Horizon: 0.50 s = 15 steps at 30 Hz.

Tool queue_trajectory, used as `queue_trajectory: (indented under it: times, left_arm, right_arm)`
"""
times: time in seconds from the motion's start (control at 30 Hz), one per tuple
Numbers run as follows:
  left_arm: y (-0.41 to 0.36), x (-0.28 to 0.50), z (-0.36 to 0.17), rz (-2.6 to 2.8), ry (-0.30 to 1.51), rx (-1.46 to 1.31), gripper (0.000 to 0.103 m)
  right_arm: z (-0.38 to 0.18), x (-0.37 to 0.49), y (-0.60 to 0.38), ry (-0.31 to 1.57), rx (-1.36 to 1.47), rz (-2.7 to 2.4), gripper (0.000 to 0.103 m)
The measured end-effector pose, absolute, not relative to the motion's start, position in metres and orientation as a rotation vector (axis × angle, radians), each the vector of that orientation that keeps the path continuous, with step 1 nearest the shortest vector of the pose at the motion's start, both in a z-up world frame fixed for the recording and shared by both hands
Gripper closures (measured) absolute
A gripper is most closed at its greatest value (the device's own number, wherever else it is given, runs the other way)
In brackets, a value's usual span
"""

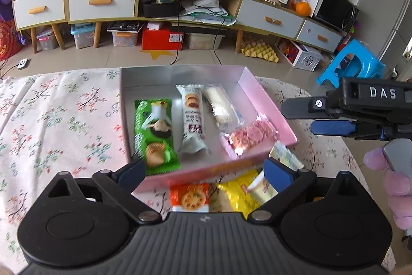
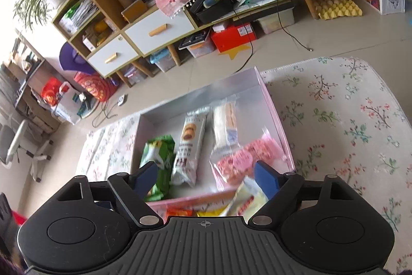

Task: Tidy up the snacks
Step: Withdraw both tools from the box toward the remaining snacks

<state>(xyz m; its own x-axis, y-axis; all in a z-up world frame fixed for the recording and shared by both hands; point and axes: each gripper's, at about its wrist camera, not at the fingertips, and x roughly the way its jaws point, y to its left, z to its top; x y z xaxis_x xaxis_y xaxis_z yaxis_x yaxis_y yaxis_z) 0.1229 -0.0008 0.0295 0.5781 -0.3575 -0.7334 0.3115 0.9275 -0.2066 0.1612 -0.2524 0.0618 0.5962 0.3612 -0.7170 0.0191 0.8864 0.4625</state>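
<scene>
A pink box [image 1: 267, 105] [image 2: 275, 115] with a silver inside stands on the floral cloth. In it lie a green packet [image 1: 154, 130] [image 2: 159, 153], a white biscuit packet [image 1: 193, 120] [image 2: 189, 146], a pale wafer pack [image 1: 221, 105] [image 2: 226, 125] and a clear bag of pink crackers [image 1: 249, 133] [image 2: 239, 159]. Outside its near wall lie an orange cracker packet [image 1: 189, 197] [image 2: 177, 211], a yellow packet [image 1: 237, 195] [image 2: 208, 211] and a pale packet [image 1: 285, 156] [image 2: 247, 197]. My left gripper [image 1: 206, 172] hangs open over the near wall, holding nothing. My right gripper [image 2: 206, 173] [image 1: 303, 117] is open and empty too, beside the box's right wall.
The floral cloth [image 1: 64, 120] [image 2: 347, 120] covers the table to both sides of the box. A gloved hand [image 1: 396, 187] holds the right tool. Beyond the far table edge are tiled floor, a low cabinet [image 1: 103, 1] and a blue stool [image 1: 352, 63].
</scene>
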Motion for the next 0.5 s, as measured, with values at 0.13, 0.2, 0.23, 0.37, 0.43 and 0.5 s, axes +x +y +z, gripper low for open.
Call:
queue_trajectory:
  times: [0.13, 0.2, 0.23, 0.37, 0.43, 0.5]
  left_arm:
    - [0.009, 0.112, 0.027, -0.375, 0.886, -0.064, 0.002]
    - [0.013, 0.106, 0.025, -0.368, 0.896, -0.065, 0.001]
    - [0.015, 0.103, 0.023, -0.367, 0.901, -0.063, 0.001]
    - [0.025, 0.090, 0.017, -0.367, 0.894, -0.036, 0.000]
    - [0.030, 0.085, 0.012, -0.364, 0.890, -0.021, 0.000]
    - [0.033, 0.081, 0.008, -0.361, 0.900, -0.005, 0.000]
  right_arm:
    - [0.058, 0.145, -0.247, 0.927, 0.410, 0.194, 0.018]
    - [0.055, 0.138, -0.244, 0.934, 0.390, 0.194, 0.017]
    - [0.053, 0.134, -0.242, 0.937, 0.377, 0.194, 0.017]
    - [0.045, 0.119, -0.236, 0.937, 0.337, 0.189, 0.017]
    - [0.040, 0.112, -0.234, 0.937, 0.334, 0.193, 0.017]
    - [0.036, 0.106, -0.232, 0.938, 0.336, 0.198, 0.017]
